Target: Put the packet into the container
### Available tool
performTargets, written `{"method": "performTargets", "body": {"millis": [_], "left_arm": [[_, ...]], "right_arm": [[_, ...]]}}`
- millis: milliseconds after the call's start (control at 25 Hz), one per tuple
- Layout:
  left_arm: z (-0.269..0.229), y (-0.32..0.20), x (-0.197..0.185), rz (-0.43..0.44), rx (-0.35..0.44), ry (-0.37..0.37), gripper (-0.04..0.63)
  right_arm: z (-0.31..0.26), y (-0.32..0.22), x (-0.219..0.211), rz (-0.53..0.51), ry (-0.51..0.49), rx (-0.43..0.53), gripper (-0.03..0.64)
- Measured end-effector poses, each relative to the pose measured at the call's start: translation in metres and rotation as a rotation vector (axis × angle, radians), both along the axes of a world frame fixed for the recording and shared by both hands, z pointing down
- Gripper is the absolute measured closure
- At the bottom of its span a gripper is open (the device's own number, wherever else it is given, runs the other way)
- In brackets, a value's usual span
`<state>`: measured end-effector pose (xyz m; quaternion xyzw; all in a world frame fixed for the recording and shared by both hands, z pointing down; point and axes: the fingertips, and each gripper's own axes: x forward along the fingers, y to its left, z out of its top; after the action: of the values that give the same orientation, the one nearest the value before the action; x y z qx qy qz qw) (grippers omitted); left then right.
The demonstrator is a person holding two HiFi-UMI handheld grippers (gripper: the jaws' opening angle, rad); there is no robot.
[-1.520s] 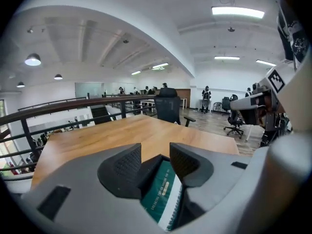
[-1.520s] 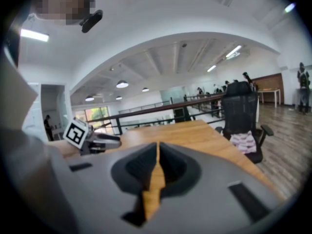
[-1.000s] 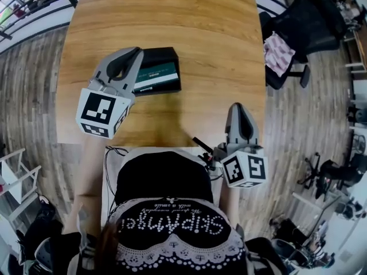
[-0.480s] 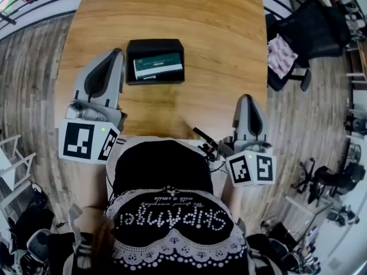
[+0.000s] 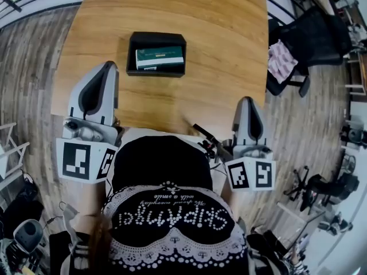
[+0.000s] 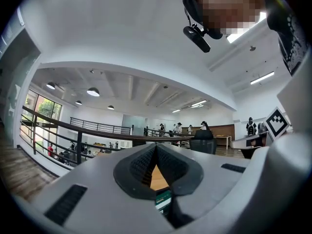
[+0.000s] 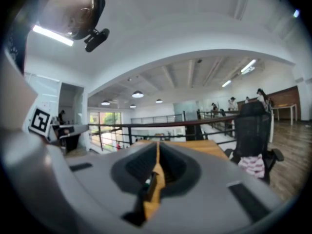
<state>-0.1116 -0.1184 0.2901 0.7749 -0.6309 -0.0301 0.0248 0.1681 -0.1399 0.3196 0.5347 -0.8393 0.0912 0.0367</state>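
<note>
While my left gripper (image 6: 156,149) hangs with its jaws pressed together on nothing, I read the placing as done and the step in hand as the move clear. Its pads meet at the tip. The green sliver below them is the packet seen beyond the jaws, not gripped.

My right gripper (image 7: 157,155) is likewise closed and empty, its jaws meeting along one line, with only bare wood showing past them.

In the head view both grippers sit at the near edge of the table (image 5: 223,50). The left is near the near-left corner of the container (image 5: 131,54) but apart from it. The right is well apart on the other side.

The packet (image 5: 159,57) lies flat and label up inside the container, within its walls, and no edge appears to ride up on the rim.

To clear off well, I judge three things matter:
- **Jaws:** both should be held closed, so no pad can catch the container's wall.
- **Path:** the left gripper should go back along its own line and level, never sweeping sideways over the container. The container looks light and would likely slide if clipped.
- **Right gripper:** it needs no move, and idling it low by the table edge keeps my view of the packet open.

Before I call the task finished, I check from above that the packet rests wholly inside.
</note>
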Motion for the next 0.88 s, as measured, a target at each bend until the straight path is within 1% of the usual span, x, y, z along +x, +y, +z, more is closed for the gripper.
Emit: {"method": "performTargets", "body": {"millis": [160, 320, 560, 720, 880], "left_arm": [[0.006, 0.018, 0.015, -0.014, -0.001, 0.006, 0.565], [0.018, 0.029, 0.019, -0.039, -0.014, 0.011, 0.565], [0.056, 0.036, 0.031, -0.026, -0.080, -0.002, 0.565], [0.072, 0.040, 0.032, -0.028, -0.117, 0.037, 0.565], [0.072, 0.041, 0.028, -0.047, -0.118, 0.050, 0.565]], "right_arm": [[0.002, 0.012, 0.015, -0.006, 0.015, -0.001, 0.578], [0.007, 0.019, 0.021, -0.007, 0.025, -0.012, 0.578], [0.017, 0.019, 0.015, -0.023, 0.020, -0.040, 0.578], [0.025, 0.020, 0.012, -0.031, 0.035, -0.053, 0.578], [0.029, 0.019, 0.011, -0.031, 0.047, -0.061, 0.578]]}}
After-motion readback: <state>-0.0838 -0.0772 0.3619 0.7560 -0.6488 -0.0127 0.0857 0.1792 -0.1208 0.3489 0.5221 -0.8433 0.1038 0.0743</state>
